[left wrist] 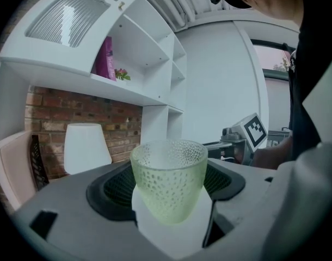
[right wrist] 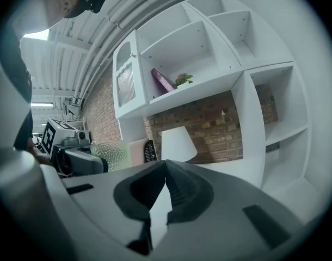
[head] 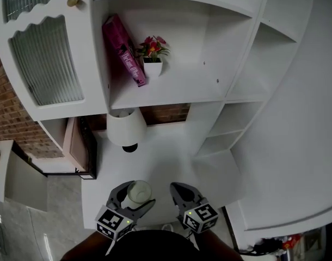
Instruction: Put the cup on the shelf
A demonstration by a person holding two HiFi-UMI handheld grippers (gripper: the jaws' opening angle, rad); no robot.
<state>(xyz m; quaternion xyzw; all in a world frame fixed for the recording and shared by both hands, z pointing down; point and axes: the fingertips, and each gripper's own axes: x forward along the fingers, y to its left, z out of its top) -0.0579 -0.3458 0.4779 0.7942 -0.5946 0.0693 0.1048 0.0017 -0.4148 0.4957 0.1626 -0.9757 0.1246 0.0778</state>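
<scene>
Cup (left wrist: 168, 177) between left gripper's (left wrist: 167, 188) fingers (left wrist: 116, 192)

The head view looks steeply down on the shelf (head: 177, 94) and lamp (head: 126, 126). Both gripper views look up at them from low, along their jaws.

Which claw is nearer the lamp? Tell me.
Left. The left claw, gripping the cup, is straight before the lamp; the shut right claw is farther, off to the right.

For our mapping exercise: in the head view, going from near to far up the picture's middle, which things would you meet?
cup → white lamp → potted flower
</scene>
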